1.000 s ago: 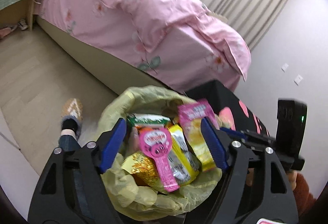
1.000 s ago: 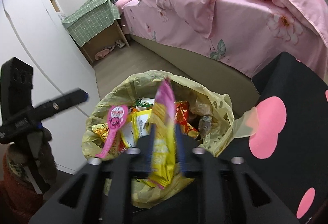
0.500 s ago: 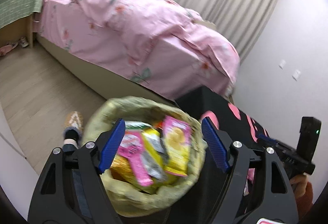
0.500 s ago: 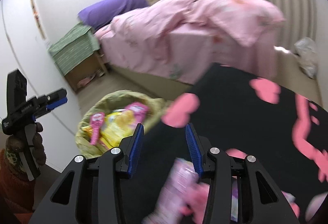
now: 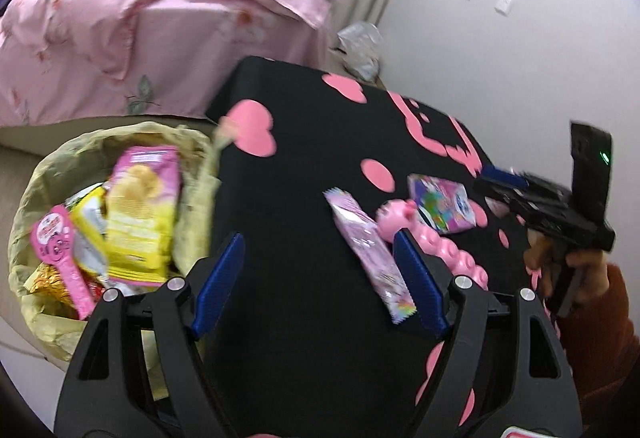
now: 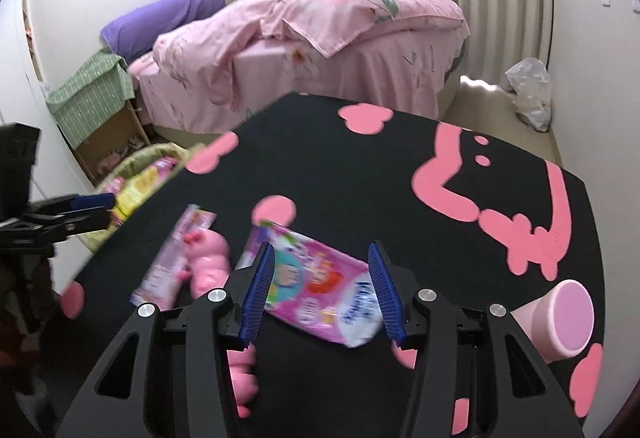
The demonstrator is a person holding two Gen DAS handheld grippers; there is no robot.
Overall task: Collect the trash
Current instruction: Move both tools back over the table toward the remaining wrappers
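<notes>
A bin lined with a yellow-green bag (image 5: 44, 173) stands left of the table, full of snack wrappers, a pink-and-yellow chip bag (image 5: 140, 213) on top. On the black table with pink shapes (image 5: 312, 165) lie a long pale-pink wrapper (image 5: 370, 246) (image 6: 176, 250), a colourful pink packet (image 5: 440, 203) (image 6: 320, 286) and a pink pig toy (image 5: 436, 242) (image 6: 208, 266). My left gripper (image 5: 320, 278) is open over the table, the long wrapper by its right finger. My right gripper (image 6: 322, 290) hovers above the colourful packet, jaws opening, pads clear of it.
A pink cup (image 6: 560, 314) lies on its side at the table's right. A bed with a pink quilt (image 6: 320, 37) stands behind the table, a white plastic bag (image 6: 528, 93) on the floor by the curtain. A green-covered cabinet (image 6: 92, 101) stands at the left wall.
The right gripper let the pink-and-yellow chip bag go into the bin, then swung right over the table and widened. The left gripper also swung right from above the bin to the table.
</notes>
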